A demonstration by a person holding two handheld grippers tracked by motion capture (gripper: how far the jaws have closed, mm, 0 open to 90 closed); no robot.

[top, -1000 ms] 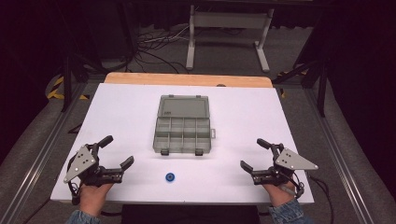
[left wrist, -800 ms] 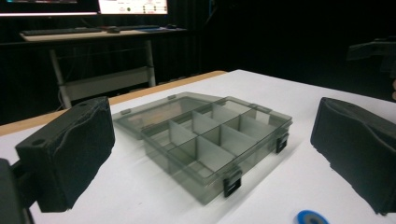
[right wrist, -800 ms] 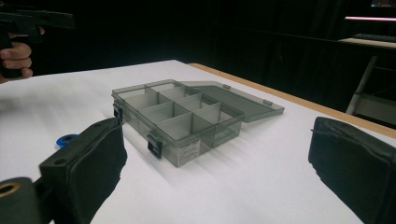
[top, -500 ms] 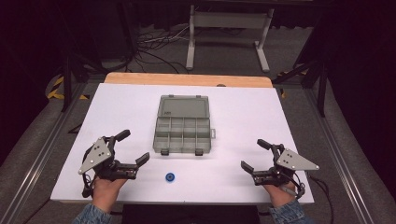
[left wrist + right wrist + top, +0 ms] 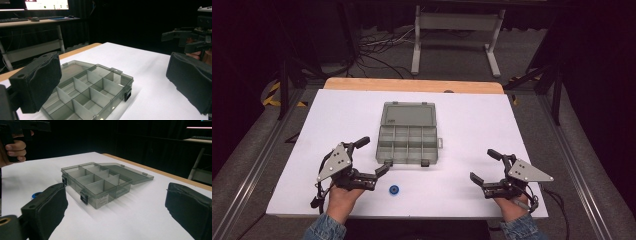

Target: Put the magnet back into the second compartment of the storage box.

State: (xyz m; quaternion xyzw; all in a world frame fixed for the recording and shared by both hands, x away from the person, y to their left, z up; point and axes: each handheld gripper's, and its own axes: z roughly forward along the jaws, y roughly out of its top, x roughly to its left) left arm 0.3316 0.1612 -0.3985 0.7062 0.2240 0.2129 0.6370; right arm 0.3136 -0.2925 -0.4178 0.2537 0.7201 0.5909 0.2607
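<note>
Box (image 5: 408,133) sits mid-table with its lid flat open, ready for filling. Left gripper (image 5: 371,159), jaws apart, hovers by the box's near-left corner, probably lining up on the blue ring (image 5: 394,189). Right gripper (image 5: 485,167) idles with its jaws apart too.

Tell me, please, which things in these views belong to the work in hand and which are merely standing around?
Part of the work:
- open compartment box, lid laid flat
- small blue ring, in front of the box
- left gripper, jaws open, beside the box
- right gripper, jaws open

Standing around:
- metal stand beyond the table
- floor cables
</note>
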